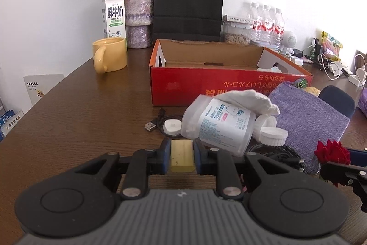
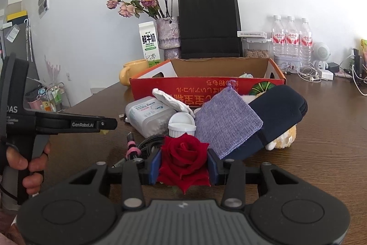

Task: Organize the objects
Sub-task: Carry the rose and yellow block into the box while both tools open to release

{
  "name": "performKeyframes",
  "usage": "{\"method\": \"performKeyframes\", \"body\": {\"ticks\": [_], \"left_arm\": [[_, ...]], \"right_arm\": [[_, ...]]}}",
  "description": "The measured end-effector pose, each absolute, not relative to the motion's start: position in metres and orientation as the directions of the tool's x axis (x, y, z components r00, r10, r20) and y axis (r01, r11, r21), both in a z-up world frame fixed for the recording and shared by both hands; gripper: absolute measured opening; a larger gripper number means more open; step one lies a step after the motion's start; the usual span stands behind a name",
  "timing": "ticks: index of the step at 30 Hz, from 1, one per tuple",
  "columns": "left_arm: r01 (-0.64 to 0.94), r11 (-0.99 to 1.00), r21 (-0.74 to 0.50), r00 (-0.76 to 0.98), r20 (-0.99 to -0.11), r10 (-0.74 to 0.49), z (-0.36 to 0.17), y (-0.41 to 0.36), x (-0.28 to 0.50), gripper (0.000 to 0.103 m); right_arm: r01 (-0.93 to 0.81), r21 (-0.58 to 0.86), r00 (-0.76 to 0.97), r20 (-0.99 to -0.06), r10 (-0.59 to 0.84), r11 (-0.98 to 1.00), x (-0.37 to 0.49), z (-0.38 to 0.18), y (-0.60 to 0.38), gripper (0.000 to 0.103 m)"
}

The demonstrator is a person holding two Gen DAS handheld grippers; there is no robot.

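Brown wooden table against a white wall was seen in both views, with clutter piled near and a red box set open-topped just beyond the pile.

Left gripper was clamped on a yellow block, pads pressed to both sides; whether the block had left the table could not be told. Right gripper was closed on a red rose, the bloom squeezed between the blue pads.

Pile left to sort: tipped plastic jar with a white cloth draped on it, white cap just right of the jar, purple pouch, dark case, USB cable. Box was judged nearly empty; only a small item showed at its far right corner.

Step in hand was judged as pick done on both sides, transport pending. Nothing from the near pile was seen in the box yet, so the task was judged early.

Next move, as judged: each held item to be lifted clear of the jar and pouch, carried over the near box wall, then released inside. Left path was seen as tight, since the jar lay touching or just beside the right pad. Rose was judged soft, so a light grip and a low drop would be called for. Yellow mug, milk carton and vase stood far left, well apart from both paths.
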State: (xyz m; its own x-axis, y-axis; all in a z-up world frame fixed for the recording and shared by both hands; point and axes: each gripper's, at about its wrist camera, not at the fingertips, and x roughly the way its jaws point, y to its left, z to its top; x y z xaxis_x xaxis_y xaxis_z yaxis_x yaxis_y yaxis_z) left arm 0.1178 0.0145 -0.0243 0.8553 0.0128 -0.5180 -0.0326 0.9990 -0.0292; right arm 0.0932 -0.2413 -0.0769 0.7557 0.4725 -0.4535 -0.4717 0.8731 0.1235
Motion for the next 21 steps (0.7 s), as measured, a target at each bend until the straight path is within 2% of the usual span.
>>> {"method": "performKeyframes", "body": {"ticks": [12,21], "left_arm": [[0.018,0.999,-0.04,0.919,-0.393,-0.033,0.02,-0.001,0.12,0.022],[0.03,0.998,-0.057,0.943,-0.33,-0.048,0.044,-0.012,0.145,0.022]], "right_arm": [[-0.498,0.053,0.797,-0.366,0.481,0.865,0.107,-0.046,-0.228,0.04],[-0.484,0.009,0.836,-0.292,0.465,0.875,0.138,-0.02,-0.221,0.04]]}}
